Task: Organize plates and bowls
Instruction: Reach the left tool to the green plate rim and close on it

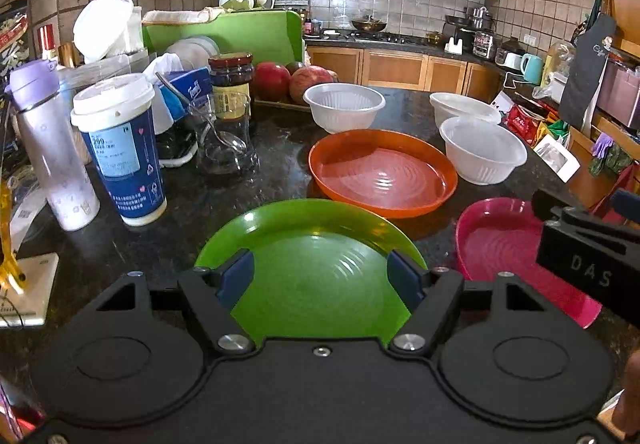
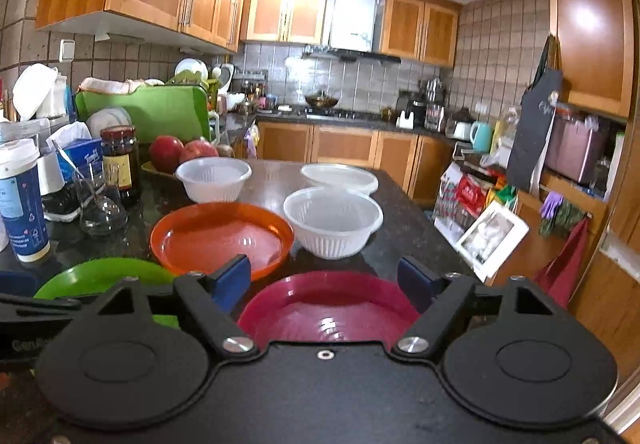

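A green plate (image 1: 316,264) lies flat on the dark counter, and my left gripper (image 1: 320,276) stands open over its near half, blue pads wide apart and clear of it. Beyond it sit an orange plate (image 1: 380,172) and three white bowls (image 1: 344,106) (image 1: 482,148) (image 1: 464,106). A pink plate (image 2: 328,304) lies under my right gripper (image 2: 324,282), which is open with nothing pressed between its pads. In the right wrist view the orange plate (image 2: 222,232) is ahead to the left and the nearest white bowl (image 2: 334,220) straight ahead.
Along the counter's left stand a blue paper cup (image 1: 120,148), a lilac bottle (image 1: 52,144), a glass with a spoon (image 1: 224,140), a dark jar (image 1: 232,84) and red fruit (image 1: 288,82). The counter edge (image 2: 452,244) drops off at the right.
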Demonstrator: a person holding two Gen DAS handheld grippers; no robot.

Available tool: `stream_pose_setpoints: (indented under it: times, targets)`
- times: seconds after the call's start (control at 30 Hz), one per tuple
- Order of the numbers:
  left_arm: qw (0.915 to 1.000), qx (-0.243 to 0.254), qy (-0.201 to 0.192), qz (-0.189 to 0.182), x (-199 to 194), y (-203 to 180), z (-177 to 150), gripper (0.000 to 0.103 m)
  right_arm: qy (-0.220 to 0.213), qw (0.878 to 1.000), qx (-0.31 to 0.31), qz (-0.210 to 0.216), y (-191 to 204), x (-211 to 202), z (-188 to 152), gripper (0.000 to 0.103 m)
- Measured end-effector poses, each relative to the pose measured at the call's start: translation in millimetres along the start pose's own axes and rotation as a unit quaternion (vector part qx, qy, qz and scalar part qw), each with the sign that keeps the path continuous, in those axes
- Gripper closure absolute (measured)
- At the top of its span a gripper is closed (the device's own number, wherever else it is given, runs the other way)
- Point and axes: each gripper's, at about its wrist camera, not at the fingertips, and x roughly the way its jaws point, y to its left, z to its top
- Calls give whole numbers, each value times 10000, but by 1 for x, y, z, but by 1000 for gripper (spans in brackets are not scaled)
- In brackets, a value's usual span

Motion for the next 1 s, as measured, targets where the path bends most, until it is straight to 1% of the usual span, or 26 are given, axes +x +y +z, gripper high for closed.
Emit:
stream_pose_setpoints:
  times: [0.1, 0.17, 0.3, 0.37, 0.47, 0.5, 0.53, 0.57, 0.63, 0.7, 0.83, 0.9, 1.0]
  targets:
    - [10000, 9, -70, 5, 0, 7, 5, 29, -174, 9998, 38, 53, 0, -2, 6, 19]
    - [10000, -11, -90, 15, 1, 13, 7, 29, -215, 9996, 81, 180, -4, -3, 10, 19]
    - [10000, -59, 16, 55, 7, 24, 13, 29, 34, 9967, 355, 724, -22, 2, 20, 19]
    - [9999, -88, 81, 112, 9, 28, 15, 29, 89, 9944, 394, 979, -33, 7, 27, 19]
    - [9993, -153, 183, 304, 13, 32, 18, 30, 286, 9920, 84, 1227, -41, 20, 36, 20]
    - [9989, -195, 252, 348, 14, 34, 19, 32, 346, 9903, -37, 1342, -45, 26, 38, 24]
    - [9985, -255, 327, 356, 16, 36, 20, 37, 410, 9887, -124, 1437, -47, 30, 40, 27]
    - [9980, -318, 401, 372, 19, 37, 21, 38, 503, 9863, -202, 1557, -49, 36, 41, 27]
    - [9964, -475, 548, 445, 22, 40, 21, 38, 745, 9793, -300, 1859, -55, 51, 43, 30]
    - [9939, -581, 700, 617, 26, 39, 19, 38, 1034, 9696, -267, 2203, -58, 68, 45, 31]
    - [9896, -712, 971, 793, 30, 35, 14, 39, 1555, 9458, -74, 2851, -59, 101, 48, 33]
    - [9863, -837, 1148, 842, 31, 34, 12, 39, 1643, 9375, -171, 3063, -53, 109, 50, 33]
    - [9825, -986, 1296, 909, 31, 35, 9, 39, 1597, 9274, -494, 3346, -40, 113, 52, 33]
